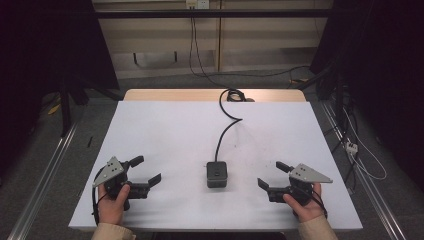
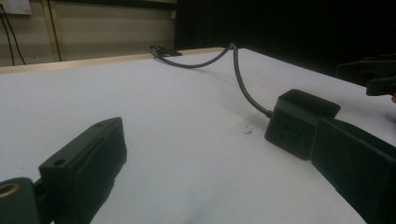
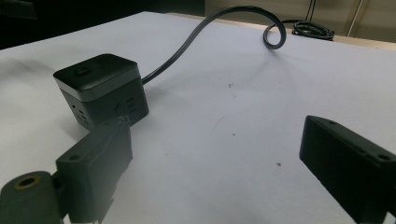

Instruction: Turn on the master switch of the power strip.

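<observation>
A person sits at a table with a two-jaw gripper in each hand. The left gripper [image 1: 148, 170] rests near the table's front left corner, its jaws spread wide and empty, pointing toward the middle. The left hand [image 1: 113, 202] grips its handle from below. The right gripper [image 1: 273, 174] rests near the front right corner, its jaws also spread wide and empty, pointing inward toward the left one. The right hand [image 1: 303, 205] holds it.

Between the two grippers, apart from both, a black power cube [image 1: 217, 173] sits on the white table [image 1: 165, 130]. In the right gripper view it shows sockets on its sides. Its black cord [image 1: 226, 130] runs away across the table, curls into a loop near the far edge, and drops off the back.
</observation>
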A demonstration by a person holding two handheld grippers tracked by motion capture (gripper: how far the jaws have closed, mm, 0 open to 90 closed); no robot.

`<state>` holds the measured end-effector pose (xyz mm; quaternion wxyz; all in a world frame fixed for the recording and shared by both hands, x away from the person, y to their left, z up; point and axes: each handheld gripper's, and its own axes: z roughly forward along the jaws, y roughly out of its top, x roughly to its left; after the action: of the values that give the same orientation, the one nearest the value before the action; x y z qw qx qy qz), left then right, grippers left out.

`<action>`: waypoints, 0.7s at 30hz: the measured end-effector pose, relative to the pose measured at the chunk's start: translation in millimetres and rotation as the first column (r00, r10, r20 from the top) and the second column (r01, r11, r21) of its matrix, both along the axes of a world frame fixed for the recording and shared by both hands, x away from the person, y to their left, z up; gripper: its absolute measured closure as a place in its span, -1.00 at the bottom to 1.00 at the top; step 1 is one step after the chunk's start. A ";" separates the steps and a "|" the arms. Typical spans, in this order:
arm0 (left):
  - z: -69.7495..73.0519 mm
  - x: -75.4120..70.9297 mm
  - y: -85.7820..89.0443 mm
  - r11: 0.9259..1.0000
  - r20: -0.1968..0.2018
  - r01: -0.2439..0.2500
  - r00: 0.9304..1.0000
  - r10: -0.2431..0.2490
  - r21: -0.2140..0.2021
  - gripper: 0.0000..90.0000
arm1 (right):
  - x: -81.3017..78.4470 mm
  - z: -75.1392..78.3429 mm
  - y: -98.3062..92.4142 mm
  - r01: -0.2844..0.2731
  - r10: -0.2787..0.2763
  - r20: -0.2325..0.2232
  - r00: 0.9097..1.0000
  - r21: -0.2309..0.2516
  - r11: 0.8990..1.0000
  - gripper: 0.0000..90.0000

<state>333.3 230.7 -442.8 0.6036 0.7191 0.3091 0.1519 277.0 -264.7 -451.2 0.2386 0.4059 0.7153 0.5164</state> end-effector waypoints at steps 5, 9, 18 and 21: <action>0.2 0.0 -0.6 1.000 0.002 0.005 1.000 -0.005 -0.001 -0.92 | -0.1 0.2 -1.2 0.005 -0.005 0.001 1.000 -0.003 1.000 -0.80; 0.6 0.2 -1.2 1.000 0.006 0.006 1.000 -0.006 -0.002 -0.92 | -0.3 0.2 -0.6 0.002 -0.002 0.000 1.000 -0.003 1.000 -0.79; 0.9 1.1 -3.8 1.000 0.013 0.018 1.000 -0.018 -0.002 -0.93 | 0.6 0.0 0.8 -0.004 0.004 -0.001 1.000 -0.004 1.000 -0.79; 1.9 1.2 -7.0 1.000 0.017 0.028 0.999 -0.028 -0.006 -0.92 | 1.0 0.0 1.8 -0.010 0.010 0.000 1.000 -0.003 1.000 -0.79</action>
<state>334.5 223.6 -440.9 0.6104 0.7201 0.2944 0.1487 278.0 -263.0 -451.2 0.2363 0.4019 0.7182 0.5165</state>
